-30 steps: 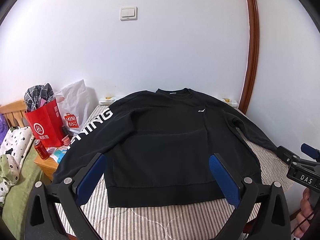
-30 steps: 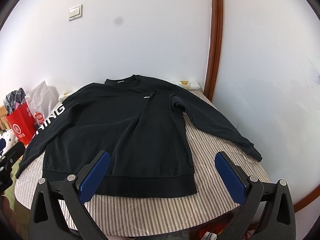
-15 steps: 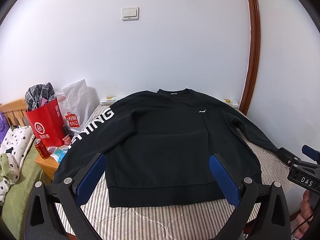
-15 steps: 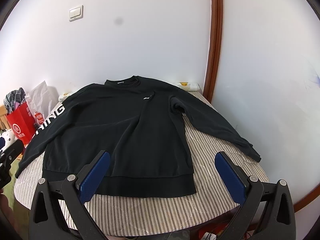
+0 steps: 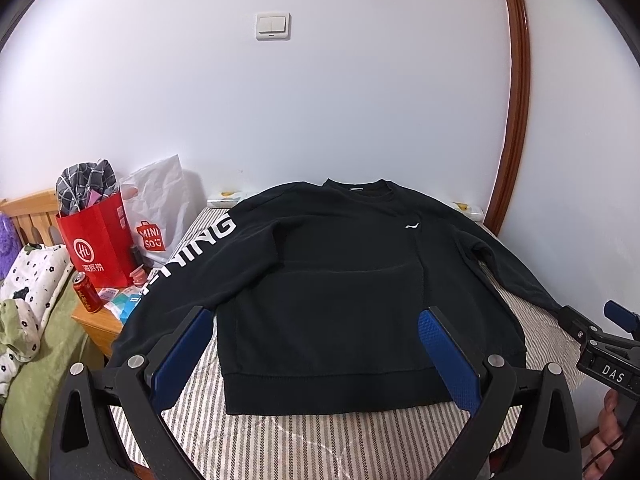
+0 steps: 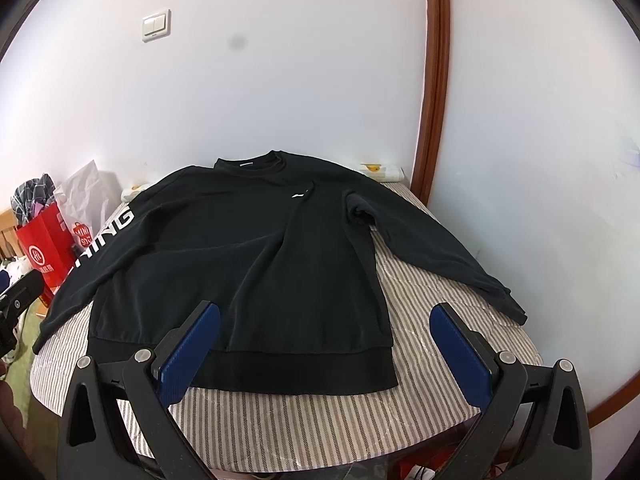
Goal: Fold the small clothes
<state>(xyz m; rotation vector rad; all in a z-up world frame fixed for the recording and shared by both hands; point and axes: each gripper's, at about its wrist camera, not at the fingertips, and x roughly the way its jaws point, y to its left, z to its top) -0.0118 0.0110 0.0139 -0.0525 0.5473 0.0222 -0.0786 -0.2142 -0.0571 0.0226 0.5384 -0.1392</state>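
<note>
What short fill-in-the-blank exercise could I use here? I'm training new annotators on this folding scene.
1. The sweatshirt lying flat is ____ in colour.
2. Both the left gripper and the right gripper are ____.
3. The bedcover under the sweatshirt has a ____ pattern.
4. The drink can stands beside a ____ paper bag.

Missing words: black; open; striped; red

My left gripper [image 5: 316,354] has tilted up a touch: the light switch [image 5: 273,26] and sweatshirt [image 5: 328,280] sit slightly lower in frame. In my right view, the other gripper's tip [image 6: 18,292] at left edge crept higher.
</note>
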